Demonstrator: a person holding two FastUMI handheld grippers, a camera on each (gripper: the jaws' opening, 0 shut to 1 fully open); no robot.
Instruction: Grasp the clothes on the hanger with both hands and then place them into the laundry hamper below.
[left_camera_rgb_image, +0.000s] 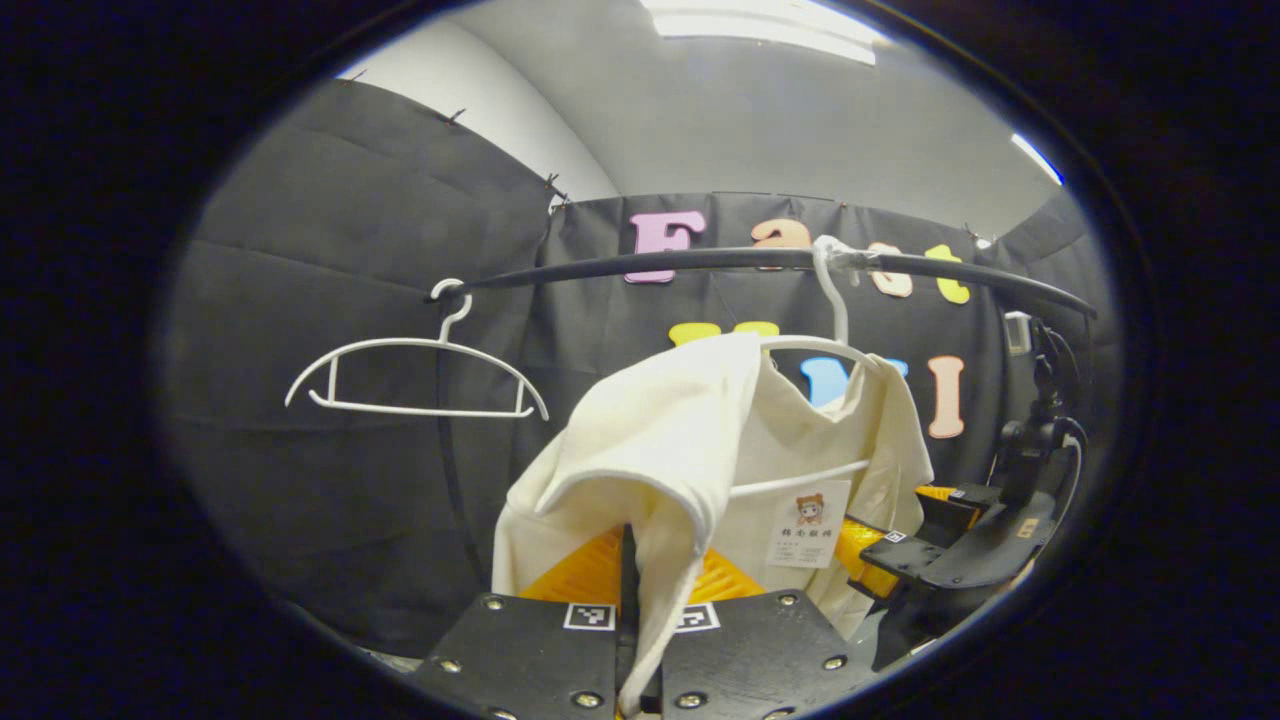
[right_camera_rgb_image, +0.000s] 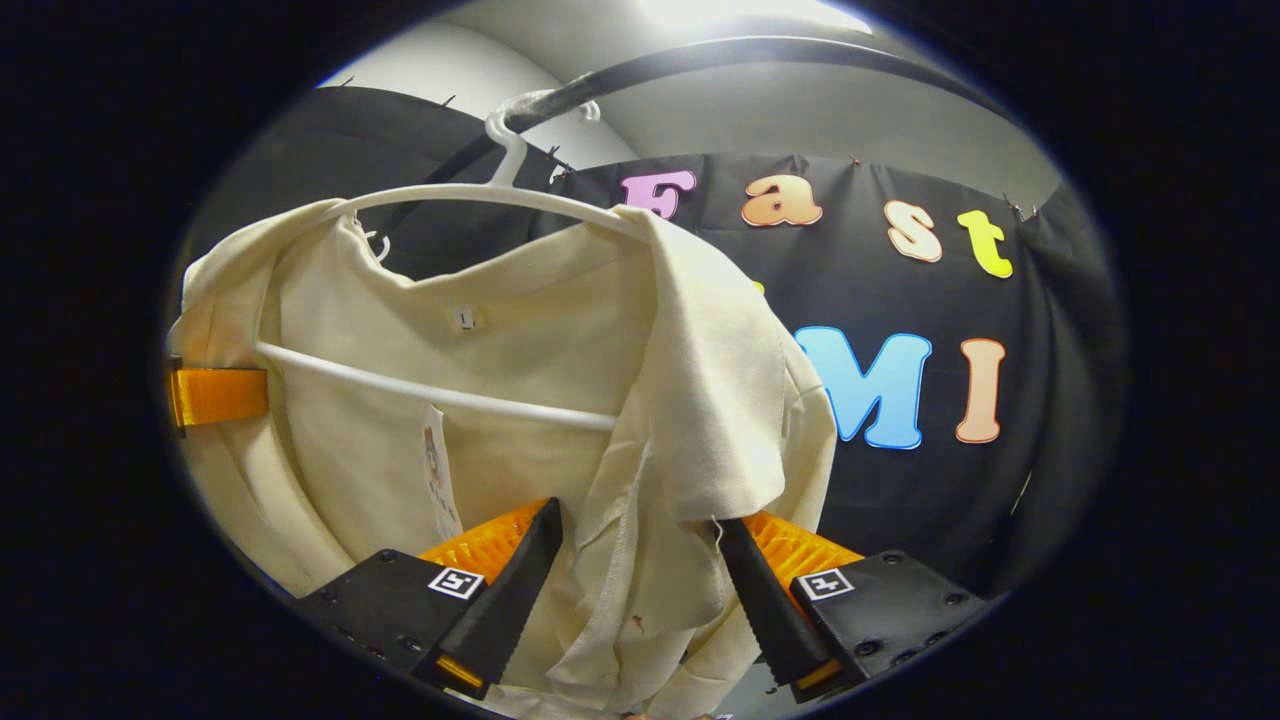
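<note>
Two grippers are at the garment. In the left gripper view, the left gripper (left_camera_rgb_image: 640, 640) has its fingers drawn close together, pinching a fold of the cream shirt (left_camera_rgb_image: 700, 450) between them. In the right gripper view, the right gripper (right_camera_rgb_image: 640, 590) stands with fingers spread wide; the shirt's shoulder cloth hangs down between them, gripped by neither. The shirt is draped on a white hanger (right_camera_rgb_image: 440, 395), whose hook sits over the black rail (left_camera_rgb_image: 760, 260). Further along that rail, an empty white hanger (left_camera_rgb_image: 415, 375) hangs well apart from the shirt. Beyond the shirt, the right gripper's body appears in the left gripper view.
</note>
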